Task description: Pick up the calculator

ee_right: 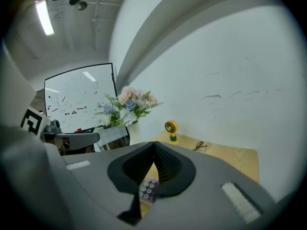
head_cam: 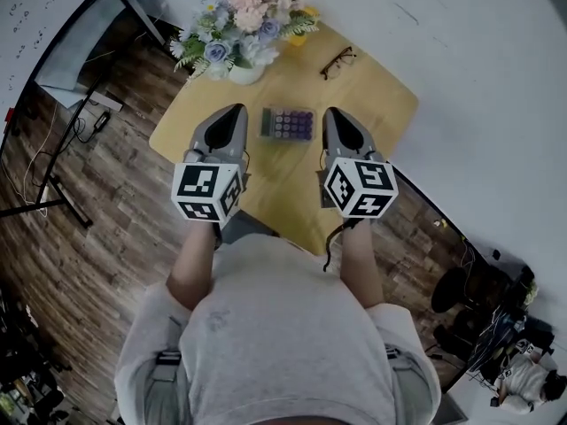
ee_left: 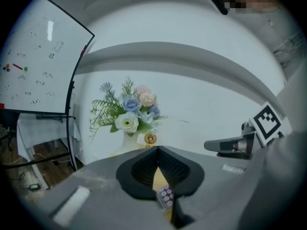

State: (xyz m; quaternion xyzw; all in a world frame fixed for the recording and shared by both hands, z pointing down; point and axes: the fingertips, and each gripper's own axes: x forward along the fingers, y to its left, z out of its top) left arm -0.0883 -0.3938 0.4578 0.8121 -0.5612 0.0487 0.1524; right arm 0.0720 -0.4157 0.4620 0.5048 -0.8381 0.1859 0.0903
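Status: pick not started.

- Calculator [head_cam: 288, 124] (small flat rectangular slab, dark body, grid of rounded purple keys, paler strip along one end) lies flat on the surface [head_cam: 381, 104], a pale wood-look top with rounded corners and a smooth finish.
- It sits between the two grippers, near their tips. It's to the right of the left gripper [head_cam: 237, 111] and to the left of the right gripper [head_cam: 332, 113], with no contact that I can see.
- Left gripper view: jaws pressed together with nothing pinched. The purple keys show low through the gap below the pads, so the calculator is ahead of and below the tip.
- Right gripper view: same. Jaws are together and empty, and the calculator is low in the gap.
- Gripper build: grey moulded shells with black ribbed pads meeting in a V.
- Well beyond the tips: a bouquet of pastel flowers in a white vase [head_cam: 244, 20], dark-framed glasses [head_cam: 337, 60] and a small yellow fan-like gadget [ee_right: 171, 128].

Left to do, my read: spread one gripper's jaws, get them across the calculator's narrow side, close and lift. The body looks like hard, slick plastic and is thin, so there's little edge above the wood to bite on. A low, near-flat approach is probably needed.
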